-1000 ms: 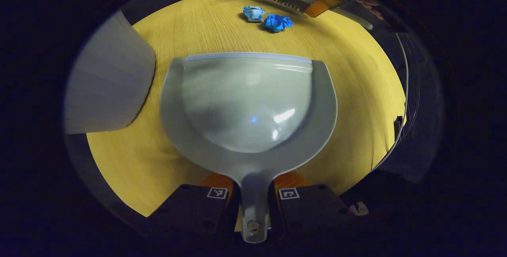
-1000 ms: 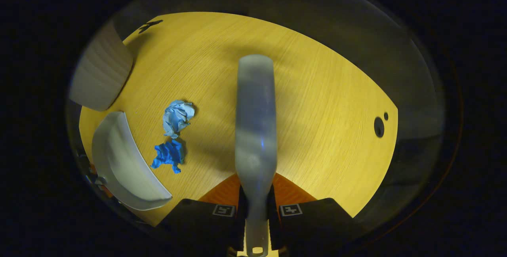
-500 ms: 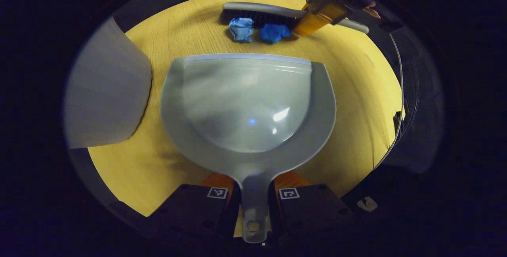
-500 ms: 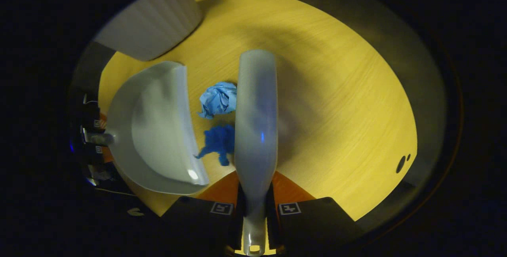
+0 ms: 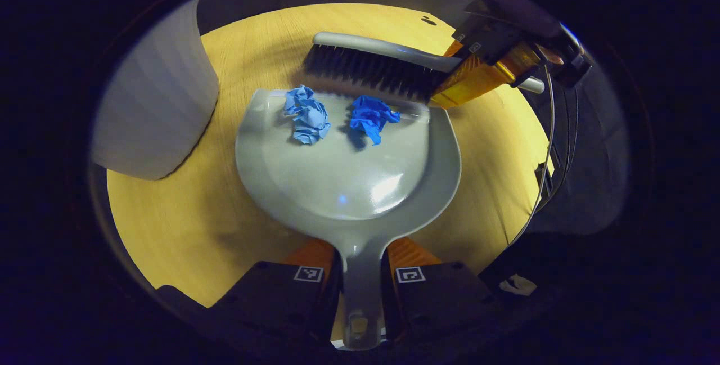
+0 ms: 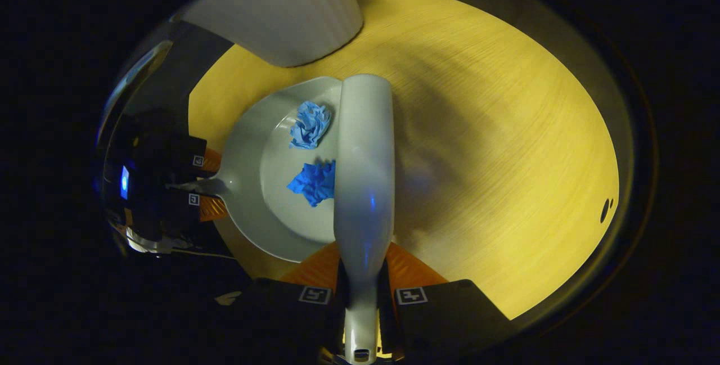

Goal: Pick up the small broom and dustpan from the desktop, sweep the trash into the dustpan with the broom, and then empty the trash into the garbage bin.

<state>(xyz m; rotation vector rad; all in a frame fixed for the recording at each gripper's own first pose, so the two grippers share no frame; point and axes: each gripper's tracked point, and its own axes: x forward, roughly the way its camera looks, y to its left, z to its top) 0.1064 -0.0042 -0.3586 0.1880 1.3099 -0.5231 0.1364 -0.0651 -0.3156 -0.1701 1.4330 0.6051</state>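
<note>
Grey plastic, nearest first: the dustpan [image 5: 349, 168] handle runs down between the fingers of your left gripper [image 5: 360, 286], which pinch it on both sides. In the right gripper view the broom [image 6: 363, 174] handle sits the same way, clamped between the fingers of the right gripper [image 6: 360, 303]; that same tool appears in the left gripper view beyond the pan [image 5: 484, 67], with fingertips of a hand just showing behind it.

Both pieces of trash lie inside the pan, just past its front lip: the pale blue wad [image 5: 306, 122] toward the left side, the dark blue wad [image 5: 368, 120] beside it, apart from each other. The bristles [image 5: 365, 72] stand along the lip, right behind them.

Judgement: the sweep is nearly done. Neither wad is deep in the bowl, so carry the stroke a little further toward the handle, keep the lip flat on the wood, and tip the pan back before you lift. Withdraw the broom only after that tilt, or the wads may roll out.

Surface: yellow wood-grain desktop [image 5: 185, 219], smooth, with nothing loose showing on it. A ribbed white garbage bin [image 5: 154, 112] stands just beside the pan's left edge, so the carry is short. Beyond the desk edge the booth is too dark to read.
</note>
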